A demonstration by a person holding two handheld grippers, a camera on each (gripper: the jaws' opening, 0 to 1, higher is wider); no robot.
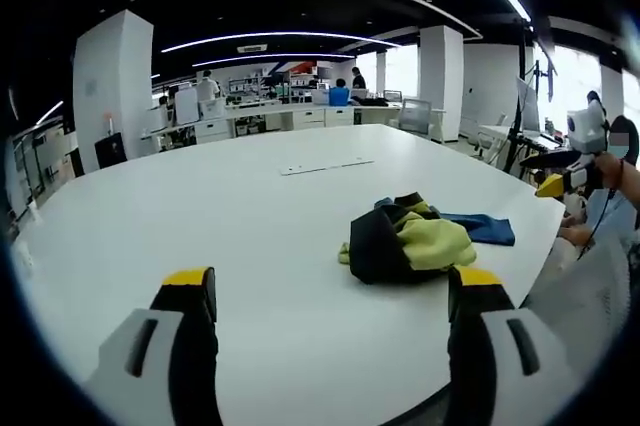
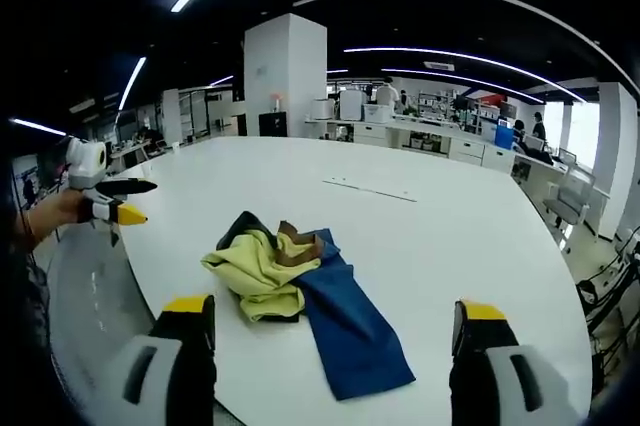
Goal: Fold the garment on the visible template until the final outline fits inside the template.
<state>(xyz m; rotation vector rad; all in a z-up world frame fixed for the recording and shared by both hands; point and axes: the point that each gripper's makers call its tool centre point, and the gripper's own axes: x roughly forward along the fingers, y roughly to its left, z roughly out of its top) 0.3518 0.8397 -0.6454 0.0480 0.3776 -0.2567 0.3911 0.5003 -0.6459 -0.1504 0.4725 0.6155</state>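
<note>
In the left gripper view, your left gripper (image 1: 332, 291) is wide open and holds nothing. Its two yellow-tipped jaws hang over the near edge of the big white table (image 1: 200, 226). The garment (image 1: 415, 241) lies in a crumpled heap on the table, a bit to the right and just past the right jaw. It shows black, yellow and blue cloth all bunched up. Your right gripper (image 1: 560, 184) shows at the far right, held in your hand (image 1: 605, 168) off the table's edge; you cannot tell from here how wide it is. A thin white strip (image 1: 325, 166) lies flat farther back on the table.

In the right gripper view, your right gripper (image 2: 335, 318) is also wide open and holds nothing. The garment (image 2: 300, 291) lies between the jaws, near the table's edge (image 2: 480, 246), with a long blue part stretching toward you. Your left gripper (image 2: 125, 201) shows at the far left, well apart from the cloth. The thin strip (image 2: 370, 189) lies beyond the garment.
</note>
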